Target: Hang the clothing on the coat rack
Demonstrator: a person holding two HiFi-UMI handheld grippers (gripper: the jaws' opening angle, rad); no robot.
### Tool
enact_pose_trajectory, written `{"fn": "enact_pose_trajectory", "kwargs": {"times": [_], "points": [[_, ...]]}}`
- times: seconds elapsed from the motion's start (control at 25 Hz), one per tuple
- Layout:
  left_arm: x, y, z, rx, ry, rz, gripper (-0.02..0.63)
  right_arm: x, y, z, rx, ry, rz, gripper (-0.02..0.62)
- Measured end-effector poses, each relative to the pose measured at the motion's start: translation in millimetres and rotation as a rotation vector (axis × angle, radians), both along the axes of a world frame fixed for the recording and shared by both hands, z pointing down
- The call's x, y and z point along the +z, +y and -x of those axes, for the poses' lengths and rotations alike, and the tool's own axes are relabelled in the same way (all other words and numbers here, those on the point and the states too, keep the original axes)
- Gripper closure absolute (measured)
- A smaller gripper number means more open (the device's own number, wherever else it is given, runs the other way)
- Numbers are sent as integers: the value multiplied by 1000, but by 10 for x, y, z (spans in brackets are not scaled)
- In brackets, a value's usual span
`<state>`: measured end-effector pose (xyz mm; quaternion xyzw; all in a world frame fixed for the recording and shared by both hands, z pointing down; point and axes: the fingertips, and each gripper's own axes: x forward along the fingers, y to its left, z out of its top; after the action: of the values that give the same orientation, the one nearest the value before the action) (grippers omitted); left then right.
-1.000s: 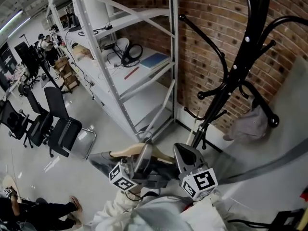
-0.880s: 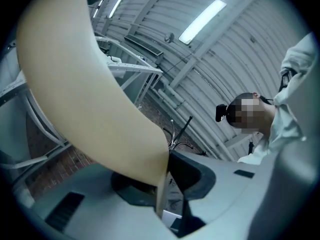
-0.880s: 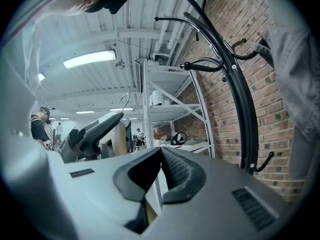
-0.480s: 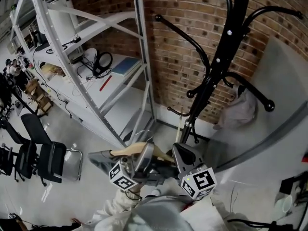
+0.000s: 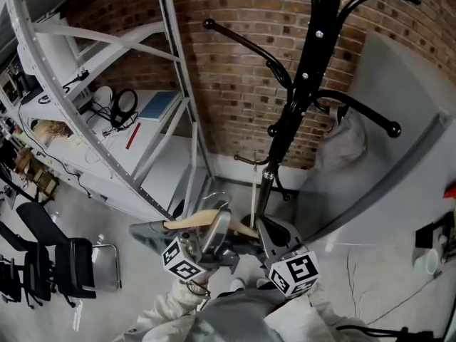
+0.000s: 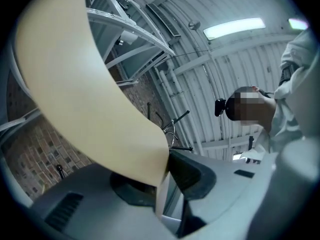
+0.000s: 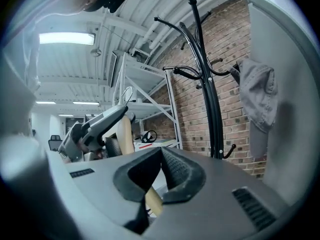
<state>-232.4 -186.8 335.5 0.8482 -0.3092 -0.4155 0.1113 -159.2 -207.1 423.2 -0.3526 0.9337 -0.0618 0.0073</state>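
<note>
A pale wooden hanger (image 5: 191,222) lies across the bottom middle of the head view, held between both grippers. My left gripper (image 5: 214,235) is shut on the hanger's broad arm (image 6: 85,94), which fills the left gripper view. My right gripper (image 5: 268,235) is shut on a thin wooden part of the hanger (image 7: 152,202) wedged between its jaws. Light grey fabric (image 5: 235,319) bunches just below the grippers. The black coat rack (image 5: 299,98) stands straight ahead against the brick wall. A grey garment (image 5: 342,144) hangs on one of its right-hand arms, also seen as the grey garment (image 7: 257,94) in the right gripper view.
White metal shelving (image 5: 167,120) stands left of the rack, with headphones (image 5: 125,102) and a blue pad on a shelf. A grey panel (image 5: 402,120) closes in the right side. Black office chairs (image 5: 71,269) are at the lower left. Cables run over the floor at the right.
The head view has swung toward the wall, so the coat rack has shifted left to the middle and the chairs have slid out to the left. Both grippers keep the same hold on the hanger.
</note>
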Motion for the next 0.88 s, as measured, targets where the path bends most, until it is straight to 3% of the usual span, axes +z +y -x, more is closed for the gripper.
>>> {"fn": "enact_pose_trajectory", "kwargs": {"times": [0.48,0.88], "points": [[-19,-16,-211,120,19,4,515,-6,129,-222,131,16,2,571],[-178,-154,-518,168,52,-13,515,-261,42,-580,206,28,-78,571]]}}
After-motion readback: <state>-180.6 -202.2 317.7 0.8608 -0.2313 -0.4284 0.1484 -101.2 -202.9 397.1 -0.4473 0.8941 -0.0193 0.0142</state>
